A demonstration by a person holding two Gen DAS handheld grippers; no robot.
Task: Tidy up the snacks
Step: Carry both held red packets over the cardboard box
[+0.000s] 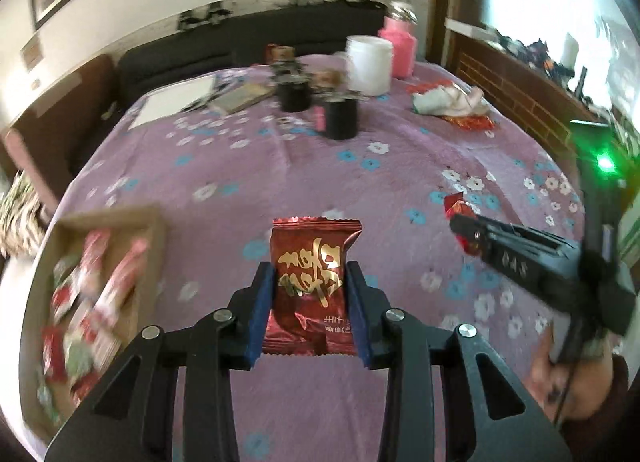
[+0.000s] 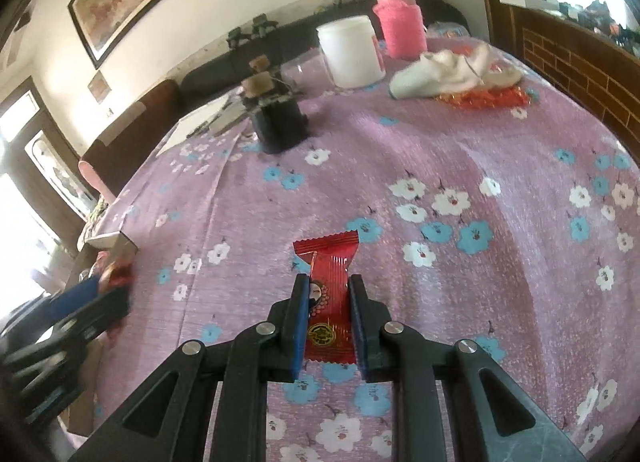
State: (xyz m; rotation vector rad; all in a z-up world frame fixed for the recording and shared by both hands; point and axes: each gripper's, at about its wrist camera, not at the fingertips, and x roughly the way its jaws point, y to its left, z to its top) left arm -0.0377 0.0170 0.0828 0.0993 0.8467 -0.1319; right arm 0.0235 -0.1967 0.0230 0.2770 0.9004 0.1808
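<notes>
My left gripper (image 1: 311, 268) is shut on a dark red snack packet with gold lettering (image 1: 310, 282), held above the purple flowered tablecloth (image 1: 280, 182). To its left lies a cardboard box (image 1: 120, 230) holding several red and white snack packets (image 1: 86, 302). My right gripper (image 2: 329, 282) is shut on a narrow bright red candy packet (image 2: 328, 302) above the cloth. The right gripper also shows in the left wrist view (image 1: 460, 228), with a bit of red wrapper at its tip. The left gripper (image 2: 108, 294) shows blurred in the right wrist view, by the box corner (image 2: 116, 242).
At the far side of the table stand a white jar (image 1: 368, 64), a pink-sleeved bottle (image 1: 398, 50), two black pots (image 1: 340, 118), papers (image 1: 176, 100) and a white cloth on a red wrapper (image 1: 452, 102). A brick wall (image 1: 520, 102) runs along the right.
</notes>
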